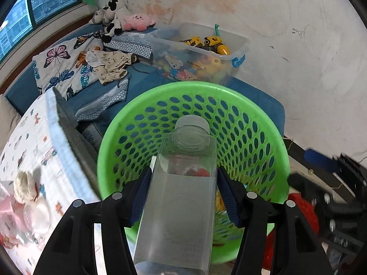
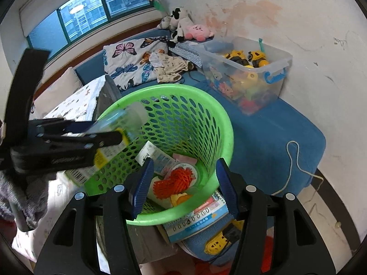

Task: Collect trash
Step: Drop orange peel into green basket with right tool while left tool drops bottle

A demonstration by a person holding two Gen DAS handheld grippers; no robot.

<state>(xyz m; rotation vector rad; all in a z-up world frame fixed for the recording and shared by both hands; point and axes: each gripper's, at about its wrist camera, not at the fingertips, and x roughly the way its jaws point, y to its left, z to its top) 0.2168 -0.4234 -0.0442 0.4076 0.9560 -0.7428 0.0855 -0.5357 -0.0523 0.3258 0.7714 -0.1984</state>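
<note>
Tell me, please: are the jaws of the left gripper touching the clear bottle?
Touching. In the left wrist view, both blue jaws of the left gripper press against the sides of the clear bottle, which is held above the green basket.

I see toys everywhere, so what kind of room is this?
Probably a child's bedroom or playroom: plush toys by the window, a clear toy bin, and a butterfly quilt on blue cushions.

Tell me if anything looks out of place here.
The white wall has reddish blotchy stains and scuffs. Crumpled beige patterned clothes lie loose on the blue bed. Otherwise nothing stands out.
</note>
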